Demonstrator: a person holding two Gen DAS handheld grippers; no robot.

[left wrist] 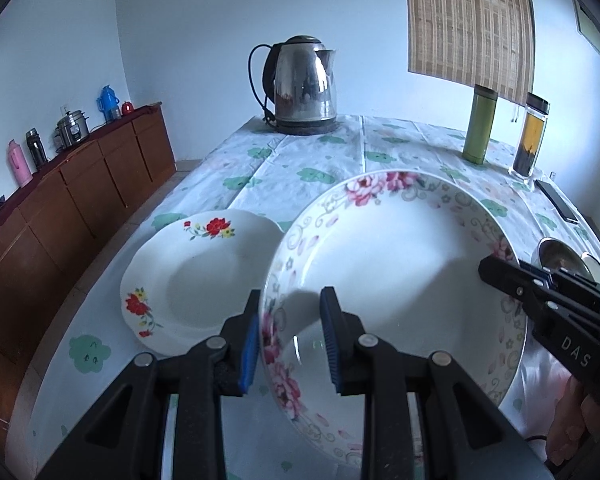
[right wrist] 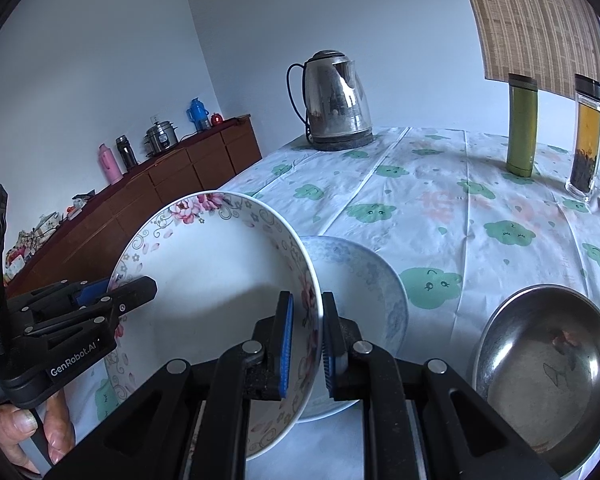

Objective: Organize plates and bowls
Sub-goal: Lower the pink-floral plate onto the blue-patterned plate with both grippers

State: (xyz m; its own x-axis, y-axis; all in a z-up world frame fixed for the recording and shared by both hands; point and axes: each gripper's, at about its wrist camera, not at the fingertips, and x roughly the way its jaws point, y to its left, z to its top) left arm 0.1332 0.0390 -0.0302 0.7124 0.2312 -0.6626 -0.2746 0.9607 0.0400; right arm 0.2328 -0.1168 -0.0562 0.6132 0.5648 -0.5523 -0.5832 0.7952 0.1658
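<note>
Pale blue walls close off the room behind a table (left wrist: 300,160) dressed in a white cloth printed with green clouds. At its far end we see a steel kettle (left wrist: 304,84), and toward the right a green flask (left wrist: 478,124) and a clear bottle of dark tea (left wrist: 530,136), both upright and just beside each other. A brown sideboard (left wrist: 80,184) runs along the left wall, carrying thermoses and a small cooker.

We hold a large dish with a pink flower border (left wrist: 400,264) tilted up off the cloth, between both tools. Our left gripper (left wrist: 288,338) is clamped on its near-left rim, one blue pad outside and one inside the wall. Our right gripper (right wrist: 306,344) pinches the opposite rim the same way, its pads pressed tight on the thin edge. From each wrist view we see the other tool biting the far side of the dish.

To the left of the dish sits a stack of white plates with red flowers (left wrist: 196,276), flat on the cloth. In the right wrist view a bowl with a faint blue pattern (right wrist: 360,280) lies just behind and under the raised dish, and a steel bowl (right wrist: 548,364) rests to its right. Fingers (right wrist: 24,424) of a hand show at the lower left, wrapped on the left tool's handle.
</note>
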